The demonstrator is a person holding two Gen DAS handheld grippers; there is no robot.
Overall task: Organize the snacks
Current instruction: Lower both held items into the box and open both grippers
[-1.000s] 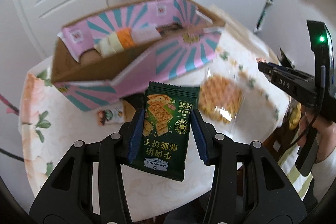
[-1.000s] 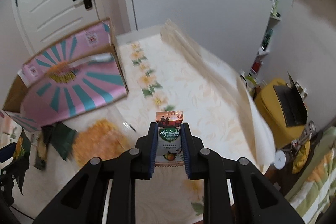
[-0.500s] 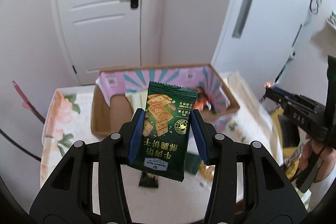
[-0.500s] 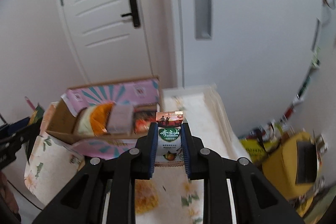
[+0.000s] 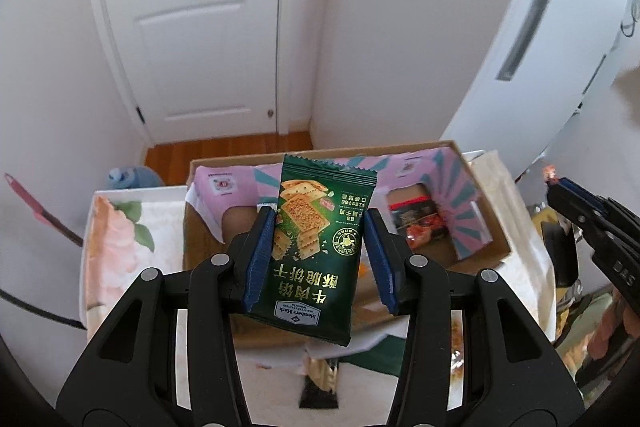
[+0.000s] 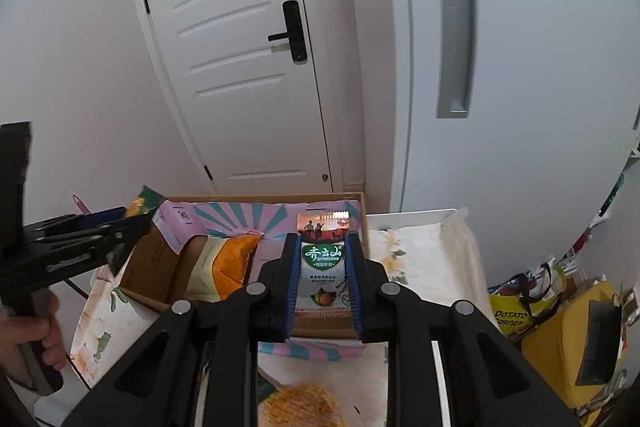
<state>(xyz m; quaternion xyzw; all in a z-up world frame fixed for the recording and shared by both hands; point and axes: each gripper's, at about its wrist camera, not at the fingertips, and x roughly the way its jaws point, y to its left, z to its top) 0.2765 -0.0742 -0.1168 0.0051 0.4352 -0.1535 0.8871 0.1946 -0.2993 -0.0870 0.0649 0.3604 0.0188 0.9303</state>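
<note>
Gripping cracker packet (image 5: pixel 316 251) lengthwise in left jaws, print inverted | right jaws clamping upright pouch (image 6: pixel 322 263)

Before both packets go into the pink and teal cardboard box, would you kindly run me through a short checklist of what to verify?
1. Left gripper grips the dark green cracker packet: ok, blue fingers press its sides.
2. Right gripper grips the small white and green snack packet: ok.
3. Pink and teal cardboard box open on top: ok.
4. Free floor space inside the box: ok, bare cardboard beside the orange and cream packet.
5. Grippers apart from each other: ok.
6. Packets directly over the opening: cannot tell.
</note>
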